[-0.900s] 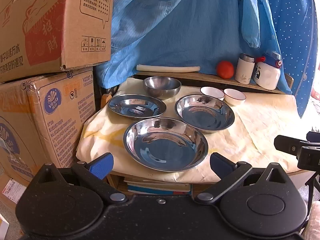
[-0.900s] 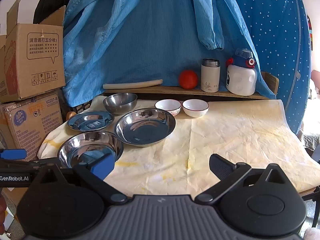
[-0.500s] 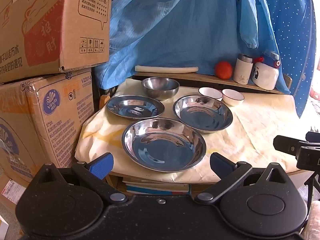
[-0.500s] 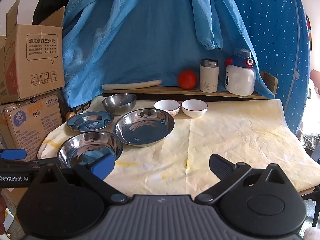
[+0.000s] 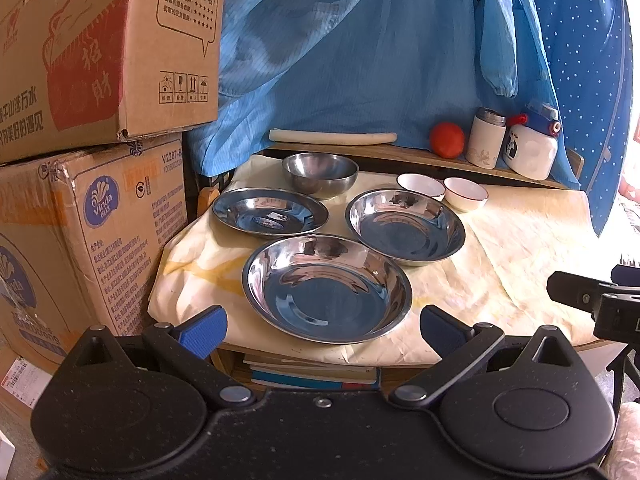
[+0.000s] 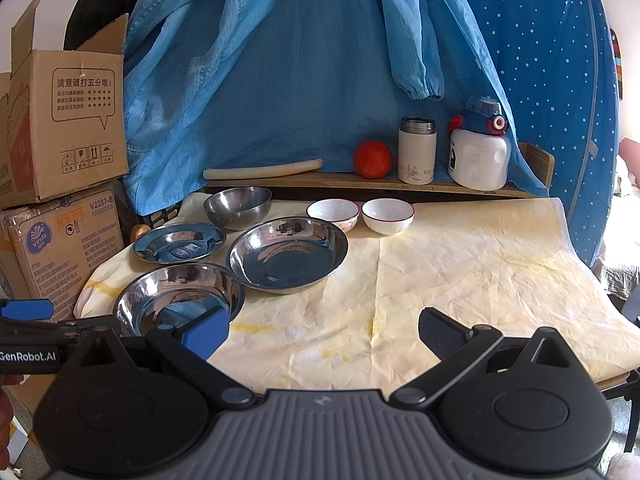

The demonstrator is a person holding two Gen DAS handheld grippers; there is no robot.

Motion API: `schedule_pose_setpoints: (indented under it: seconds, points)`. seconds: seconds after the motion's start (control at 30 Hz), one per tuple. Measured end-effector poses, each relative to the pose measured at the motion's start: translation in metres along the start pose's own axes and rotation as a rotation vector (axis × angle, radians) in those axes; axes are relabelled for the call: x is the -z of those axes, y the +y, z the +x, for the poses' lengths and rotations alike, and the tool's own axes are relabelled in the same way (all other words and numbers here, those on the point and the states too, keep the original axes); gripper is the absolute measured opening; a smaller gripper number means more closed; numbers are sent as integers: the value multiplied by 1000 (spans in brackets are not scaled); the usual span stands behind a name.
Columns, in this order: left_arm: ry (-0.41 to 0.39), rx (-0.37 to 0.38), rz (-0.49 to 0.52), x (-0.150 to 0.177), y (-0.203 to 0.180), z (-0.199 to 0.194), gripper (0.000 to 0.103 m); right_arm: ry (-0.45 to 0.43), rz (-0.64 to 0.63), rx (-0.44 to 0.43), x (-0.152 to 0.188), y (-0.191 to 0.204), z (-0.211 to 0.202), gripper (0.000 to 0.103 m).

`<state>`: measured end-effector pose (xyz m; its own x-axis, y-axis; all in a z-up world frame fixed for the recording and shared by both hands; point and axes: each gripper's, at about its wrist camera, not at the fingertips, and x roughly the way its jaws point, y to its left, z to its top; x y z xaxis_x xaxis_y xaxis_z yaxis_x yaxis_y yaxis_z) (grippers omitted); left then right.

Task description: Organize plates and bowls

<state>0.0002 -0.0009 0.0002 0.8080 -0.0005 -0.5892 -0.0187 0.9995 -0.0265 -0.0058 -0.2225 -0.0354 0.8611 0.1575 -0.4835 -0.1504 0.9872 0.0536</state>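
On the left half of the table (image 6: 460, 264), which is wearing a creased pale yellow cloth, three shiny round steel plates are sitting close together. The nearest wide steel plate (image 5: 326, 288) is lying at the front edge; the second deep steel plate (image 5: 405, 227) is sitting just behind it to the right, and the shallow steel plate (image 5: 270, 212) is lying behind it to the left, by the table's left edge. Behind those, the small rounded steel bowl (image 5: 320, 175) is standing near the back edge, and two small white ceramic bowls with red rims (image 5: 442, 191) are sitting side by side, touching, just to its right.

Both claws are hovering short of the table's front edge. The left claw (image 5: 322, 330) is gaping wide with nothing between its blue-padded fingers, and is pointing at the nearest plate. The right claw (image 6: 322, 330) is likewise spread wide and gripping nothing, facing the bare cloth right of the plates.

Along the back edge a wooden shelf (image 6: 328, 179) is carrying a pale rolled stick (image 6: 262, 169), a red round tomato (image 6: 373, 159), a white cylindrical flask with a steel lid (image 6: 417, 150) and a white jug with a blue cap (image 6: 480, 148). Blue garments (image 6: 288, 60) are hanging behind, and stacked cardboard boxes (image 5: 92, 120) are standing off the left edge.
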Motion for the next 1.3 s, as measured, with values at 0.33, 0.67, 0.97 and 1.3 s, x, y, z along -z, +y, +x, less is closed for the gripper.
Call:
schedule_pose_setpoints:
  seconds: [0.33,0.67,0.97,1.3]
  points:
    - [2,6,-6,1,0,1,102,0,1,0,0,0,0,103]
    - [2,7,-8,1,0,1,102,0,1,1,1,1,1,103]
    - [0,13,-11,1,0,3,102,2,-1,-1,1,2,3,103]
    - [1,13,-12,0,2,3,102,2,-1,-1,1,3,3,103]
